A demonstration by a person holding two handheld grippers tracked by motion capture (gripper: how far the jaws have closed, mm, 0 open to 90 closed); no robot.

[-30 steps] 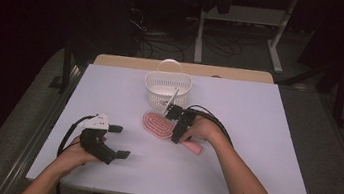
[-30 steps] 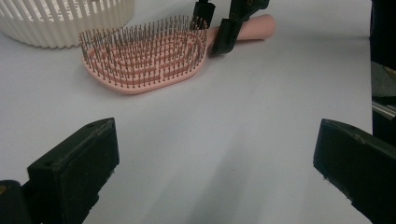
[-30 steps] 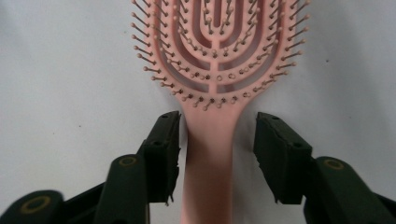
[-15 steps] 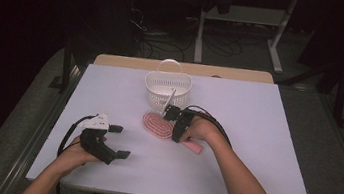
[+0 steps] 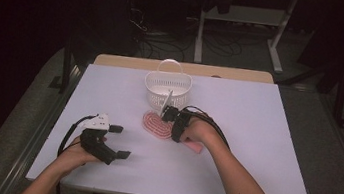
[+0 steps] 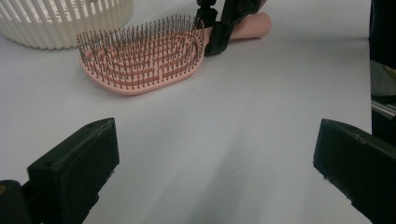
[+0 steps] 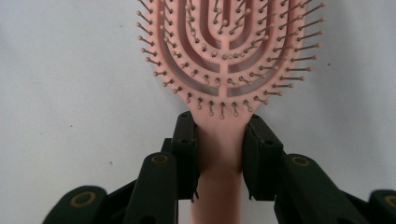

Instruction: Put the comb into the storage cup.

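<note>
- Pink hairbrush (image 5: 156, 124) is laid bristles up on the white table (image 5: 258, 118), just in front of the white basket (image 5: 167, 87)
- Right gripper (image 7: 219, 154) is clamped on the brush neck below the bristle head; jaws have just been closing onto it
- Left gripper (image 5: 116, 141) is held with jaws wide apart and nothing between them, well apart from the brush

White basket (image 5: 167, 89), perhaps empty, on table (image 5: 265, 139).

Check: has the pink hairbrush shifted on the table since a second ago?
No. The hairbrush lies in the same spot just in front of the white basket. The right gripper has just been closing, its jaws on the handle.
</note>
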